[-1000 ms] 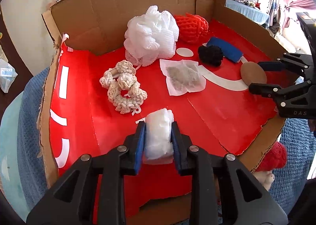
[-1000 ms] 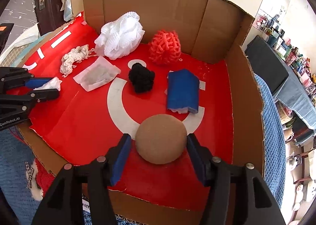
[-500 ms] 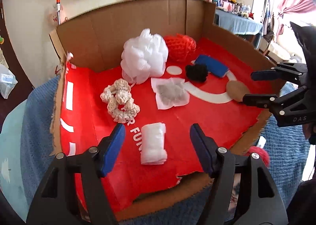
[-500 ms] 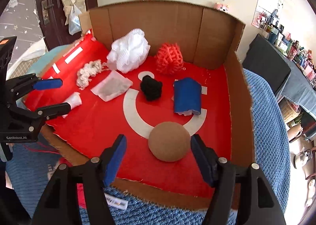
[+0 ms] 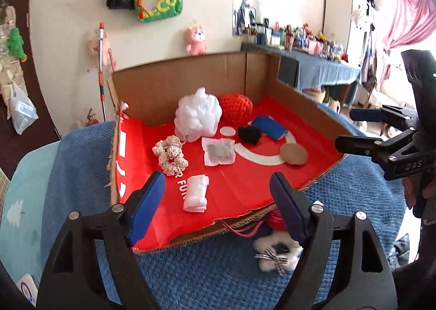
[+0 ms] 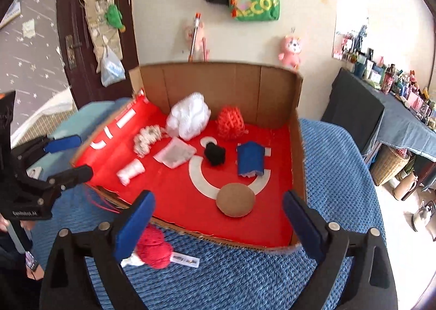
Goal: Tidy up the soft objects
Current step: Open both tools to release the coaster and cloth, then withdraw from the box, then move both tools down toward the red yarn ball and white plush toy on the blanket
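**Both grippers open above the tray, nothing held**

The left gripper (image 5: 216, 202) has its fingers (image 5: 145, 207) wide and opening, with nothing pressed between them; the white folded cloth (image 5: 196, 193) lies flat on the red floor of the cardboard tray (image 5: 190, 86), seen in the gap but beyond the tips. The right gripper (image 6: 218, 224) is also spread wide and opening, empty; the brown round pad (image 6: 235, 199) rests on the tray floor ahead of its fingers (image 6: 135, 224), apart from them. Farther back lie a cream crochet piece (image 5: 170, 154), white mesh pouf (image 5: 197, 118), red knit ball (image 5: 235, 107), black pompom (image 5: 249, 134) and blue folded cloth (image 5: 269, 131).
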Demonstrator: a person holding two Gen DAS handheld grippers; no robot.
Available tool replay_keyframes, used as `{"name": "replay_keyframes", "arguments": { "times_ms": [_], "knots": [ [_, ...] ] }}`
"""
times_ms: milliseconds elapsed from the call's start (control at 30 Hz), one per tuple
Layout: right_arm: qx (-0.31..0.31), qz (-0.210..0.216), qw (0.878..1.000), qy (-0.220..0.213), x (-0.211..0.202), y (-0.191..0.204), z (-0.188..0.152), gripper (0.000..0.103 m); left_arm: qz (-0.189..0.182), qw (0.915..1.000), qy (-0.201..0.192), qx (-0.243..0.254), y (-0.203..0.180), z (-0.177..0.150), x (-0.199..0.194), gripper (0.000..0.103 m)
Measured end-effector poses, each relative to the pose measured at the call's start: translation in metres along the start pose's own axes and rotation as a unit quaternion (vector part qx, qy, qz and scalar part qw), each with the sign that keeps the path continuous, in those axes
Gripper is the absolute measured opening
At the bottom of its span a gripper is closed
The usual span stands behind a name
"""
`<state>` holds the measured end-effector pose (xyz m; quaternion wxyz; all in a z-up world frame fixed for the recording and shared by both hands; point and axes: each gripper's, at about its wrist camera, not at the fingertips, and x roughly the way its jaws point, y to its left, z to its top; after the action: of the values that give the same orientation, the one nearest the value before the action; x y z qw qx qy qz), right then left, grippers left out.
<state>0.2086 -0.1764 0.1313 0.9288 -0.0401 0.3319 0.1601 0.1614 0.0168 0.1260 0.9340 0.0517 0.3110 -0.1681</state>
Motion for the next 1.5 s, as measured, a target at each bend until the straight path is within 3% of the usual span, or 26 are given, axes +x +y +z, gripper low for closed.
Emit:
{"name": "replay_keyframes", "arguments": {
  "times_ms": [167, 300, 600, 1100, 1500],
  "knots": [
    [0.003, -0.005, 0.999, -0.047, -0.036, 0.011, -0.006, 0.103, 0.012, 0.9992, -0.037, -0.007, -0.01, -0.008, -0.031, 0.088],
    [0.008, -0.005, 0.997, -0.076, -0.058, 0.017, -0.016, 0.103, 0.029, 0.9973, -0.066, -0.015, -0.016, -0.017, -0.052, 0.089],
    [0.019, -0.012, 0.992, -0.124, -0.082, 0.025, -0.057, 0.103, 0.046, 0.9939, -0.095, -0.032, -0.033, -0.047, -0.08, 0.092],
    [0.039, -0.037, 0.991, -0.126, -0.072, 0.037, -0.122, 0.103, 0.059, 0.9924, -0.099, -0.044, -0.059, -0.095, -0.075, 0.093],
    [0.046, -0.043, 0.994, -0.088, -0.049, 0.033, -0.144, 0.103, 0.052, 0.9951, -0.069, -0.048, -0.065, -0.114, -0.055, 0.093]
  ]
}}
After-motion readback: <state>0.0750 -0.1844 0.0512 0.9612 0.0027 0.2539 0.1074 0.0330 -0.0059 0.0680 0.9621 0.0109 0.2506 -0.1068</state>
